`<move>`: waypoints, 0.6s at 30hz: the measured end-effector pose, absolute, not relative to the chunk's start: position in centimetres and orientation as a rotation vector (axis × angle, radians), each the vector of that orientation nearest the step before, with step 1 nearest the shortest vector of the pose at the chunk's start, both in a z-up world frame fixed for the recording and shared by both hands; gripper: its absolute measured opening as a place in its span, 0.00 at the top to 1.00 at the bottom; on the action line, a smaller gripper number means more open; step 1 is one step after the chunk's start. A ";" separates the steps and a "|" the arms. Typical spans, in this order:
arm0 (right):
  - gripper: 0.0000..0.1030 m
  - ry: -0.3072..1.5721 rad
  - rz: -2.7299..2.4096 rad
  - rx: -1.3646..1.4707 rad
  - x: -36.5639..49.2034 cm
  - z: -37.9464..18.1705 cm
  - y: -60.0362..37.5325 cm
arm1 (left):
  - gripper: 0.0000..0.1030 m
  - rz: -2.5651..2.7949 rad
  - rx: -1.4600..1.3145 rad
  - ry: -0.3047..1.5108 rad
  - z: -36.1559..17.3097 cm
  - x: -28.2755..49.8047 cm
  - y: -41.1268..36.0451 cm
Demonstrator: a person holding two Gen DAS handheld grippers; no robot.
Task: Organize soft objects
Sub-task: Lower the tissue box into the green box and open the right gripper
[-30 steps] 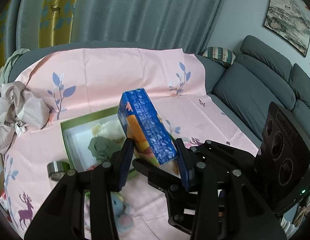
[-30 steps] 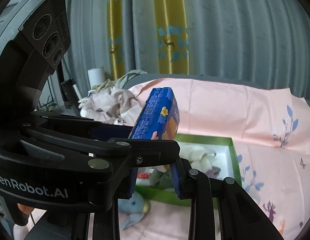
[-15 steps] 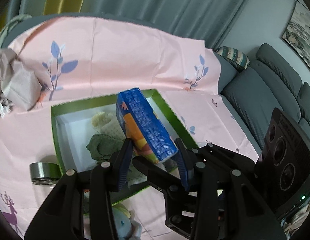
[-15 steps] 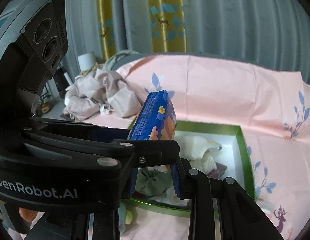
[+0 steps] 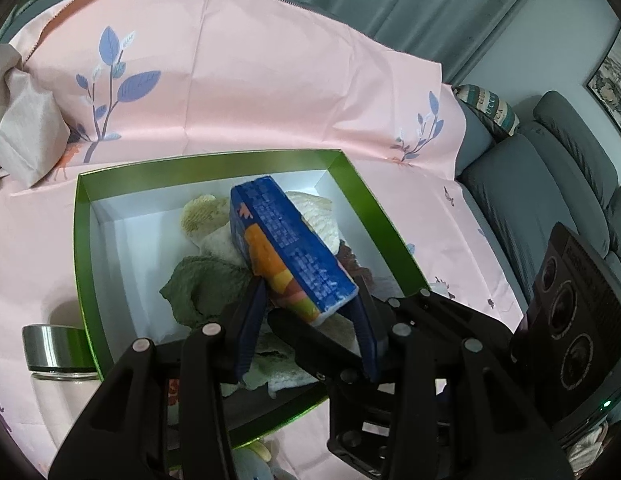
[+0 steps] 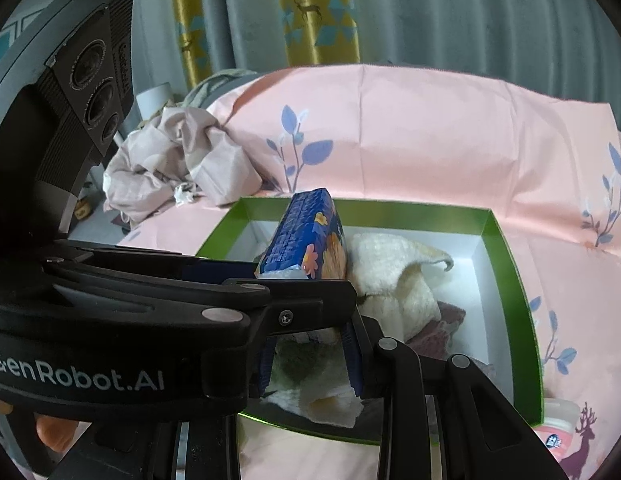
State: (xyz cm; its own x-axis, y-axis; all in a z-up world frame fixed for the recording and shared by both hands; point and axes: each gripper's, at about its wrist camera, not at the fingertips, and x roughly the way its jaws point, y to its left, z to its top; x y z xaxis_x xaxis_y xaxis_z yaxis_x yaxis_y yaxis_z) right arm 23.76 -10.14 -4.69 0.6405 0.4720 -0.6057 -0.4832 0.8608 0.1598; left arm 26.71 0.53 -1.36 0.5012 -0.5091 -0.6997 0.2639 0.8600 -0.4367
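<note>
My left gripper (image 5: 306, 304) is shut on a blue and orange tissue pack (image 5: 286, 248) and holds it tilted over the green box (image 5: 80, 240), which is white inside. The box holds a cream cloth (image 5: 214, 224), an olive green cloth (image 5: 206, 284) and a brownish cloth (image 5: 352, 260). In the right wrist view the pack (image 6: 306, 244) stands above the same box (image 6: 506, 252) with the cream cloth (image 6: 394, 268). My right gripper (image 6: 308, 348) sits behind the left one, its jaws apart and empty.
The box lies on a pink leaf-print sheet (image 5: 246, 92). A steel-capped bottle (image 5: 54, 344) stands left of the box. Crumpled beige cloth (image 6: 178, 160) lies at the far left. A plush toy (image 5: 254, 460) lies at the near edge. A grey sofa (image 5: 550, 184) is to the right.
Both grippers have moved forward and down towards the box. The tissue pack, still held by the left gripper, now hangs low over the cloths inside.
</note>
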 end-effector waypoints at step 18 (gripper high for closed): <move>0.69 0.719 0.540 0.038 24.4 -5.9 -10.6 | 0.47 -0.434 -0.231 0.942 -2.4 26.8 -0.2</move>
State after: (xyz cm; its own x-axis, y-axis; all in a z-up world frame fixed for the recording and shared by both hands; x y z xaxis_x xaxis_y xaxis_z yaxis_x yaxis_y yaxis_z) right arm 24.41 -10.57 -5.88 0.6223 0.4832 -0.6159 -0.4576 0.8629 0.2146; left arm 26.80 -0.16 -2.37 0.5109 -0.4558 -0.7289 0.2575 0.8901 -0.3761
